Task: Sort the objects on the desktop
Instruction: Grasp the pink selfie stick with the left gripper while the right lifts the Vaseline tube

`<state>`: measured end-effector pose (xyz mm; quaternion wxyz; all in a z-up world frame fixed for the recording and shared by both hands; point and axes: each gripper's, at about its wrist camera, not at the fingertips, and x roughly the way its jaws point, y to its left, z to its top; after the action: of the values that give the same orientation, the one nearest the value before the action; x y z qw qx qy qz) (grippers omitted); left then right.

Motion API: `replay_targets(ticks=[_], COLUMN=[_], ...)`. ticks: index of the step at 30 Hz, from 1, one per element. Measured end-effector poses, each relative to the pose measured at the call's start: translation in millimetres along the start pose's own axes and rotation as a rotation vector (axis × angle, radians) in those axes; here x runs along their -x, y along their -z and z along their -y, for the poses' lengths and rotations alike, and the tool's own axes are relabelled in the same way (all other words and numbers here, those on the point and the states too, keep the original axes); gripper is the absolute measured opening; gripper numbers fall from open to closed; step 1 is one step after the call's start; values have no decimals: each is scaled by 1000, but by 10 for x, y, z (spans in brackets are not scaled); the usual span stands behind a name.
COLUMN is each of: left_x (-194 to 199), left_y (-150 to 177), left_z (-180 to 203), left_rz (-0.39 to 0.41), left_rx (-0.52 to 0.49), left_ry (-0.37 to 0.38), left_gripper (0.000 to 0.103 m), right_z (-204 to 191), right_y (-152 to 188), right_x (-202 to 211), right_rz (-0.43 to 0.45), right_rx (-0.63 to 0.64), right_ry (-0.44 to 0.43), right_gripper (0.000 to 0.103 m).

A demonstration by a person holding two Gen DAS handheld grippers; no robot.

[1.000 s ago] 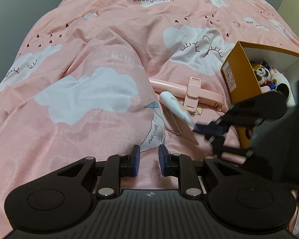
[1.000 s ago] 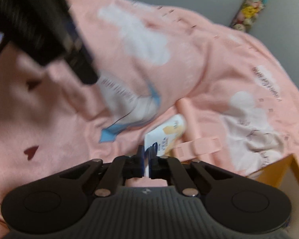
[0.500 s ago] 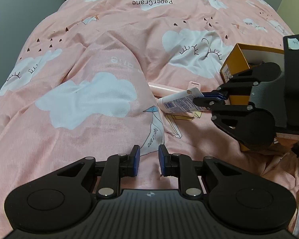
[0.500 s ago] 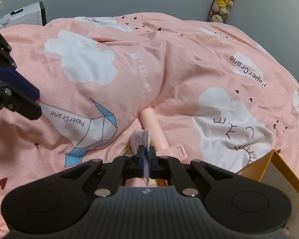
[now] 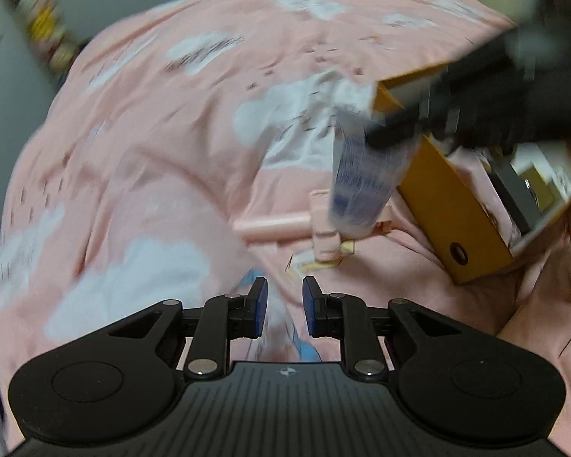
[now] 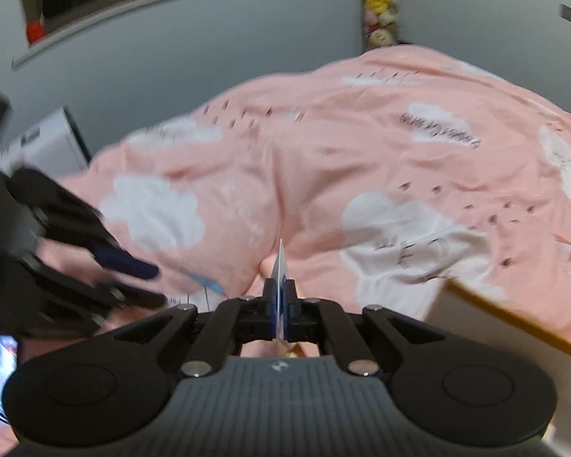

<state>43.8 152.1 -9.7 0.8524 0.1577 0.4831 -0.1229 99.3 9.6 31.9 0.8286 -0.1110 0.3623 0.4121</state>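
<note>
The left gripper [image 5: 284,301] hangs nearest over the pink cloud-print duvet [image 5: 141,175], jaws apart and empty. Beyond it a pink clip-on stick [image 5: 285,226] lies on the duvet, just beside the orange box [image 5: 449,205]. Higher, at the box's near wall, the right gripper [image 6: 279,299] pinches the flat end of a white tube [image 5: 365,175].

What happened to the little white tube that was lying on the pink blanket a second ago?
The right hand-held gripper, shut on the tube's flat end, lifted the white tube off the pink blanket and carried it up toward the orange box. It now hangs in the air beside the box's edge. The pink clip stick stayed lying on the blanket, and the left hand-held gripper is still empty.
</note>
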Motion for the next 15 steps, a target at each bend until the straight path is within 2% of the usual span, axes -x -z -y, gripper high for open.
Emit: replay_targets(ticks=[5, 9, 13, 15], left_x=[-145, -376, -691, -833], left_y=[-115, -86, 24, 71], left_z=[323, 600, 830, 888], left_rz=[41, 38, 59, 68], left_rx=[-287, -513, -719, -817], left_ry=[-29, -42, -103, -112], left_gripper=[23, 23, 35, 37], right_z=[299, 526, 716, 821], right_y=[-81, -19, 165, 289], right_x=[609, 1093, 1429, 1557], right_rz=[83, 141, 161, 154], right_rx=[-94, -143, -191, -231], right_ry=[30, 118, 220, 256], right_gripper=[2, 2, 2, 2])
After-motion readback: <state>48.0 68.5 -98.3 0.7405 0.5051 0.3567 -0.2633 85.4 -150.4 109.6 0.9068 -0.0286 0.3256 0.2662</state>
